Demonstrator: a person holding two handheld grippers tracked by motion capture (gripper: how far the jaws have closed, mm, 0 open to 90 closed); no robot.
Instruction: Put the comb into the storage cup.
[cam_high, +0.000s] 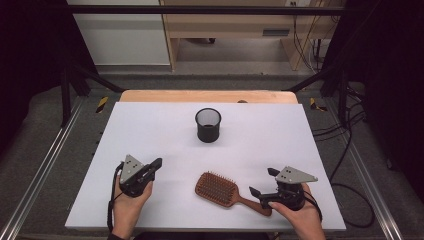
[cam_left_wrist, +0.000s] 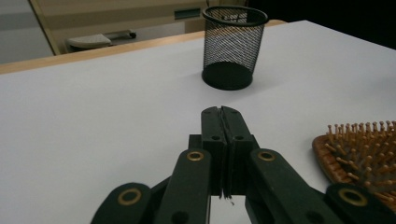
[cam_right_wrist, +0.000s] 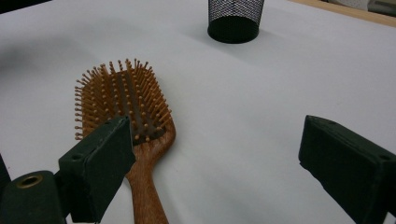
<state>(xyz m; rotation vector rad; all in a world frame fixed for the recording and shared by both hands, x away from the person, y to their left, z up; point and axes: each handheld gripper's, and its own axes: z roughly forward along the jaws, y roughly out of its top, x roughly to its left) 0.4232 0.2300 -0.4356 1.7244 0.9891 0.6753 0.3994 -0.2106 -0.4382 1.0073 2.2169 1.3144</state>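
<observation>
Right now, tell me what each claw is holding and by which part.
Nothing is held. The left claw is shut on nothing; the right claw is open beside the hairbrush handle, not gripping it.

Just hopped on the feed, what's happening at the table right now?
A person holds a tool in each hand over a white table. The right tool is open, near the handle of a wooden hairbrush that lies bristles up; nothing is gripped. The left tool is shut and empty, off to the brush's left. A black mesh cup stands upright farther back, and no tool touches it.
</observation>
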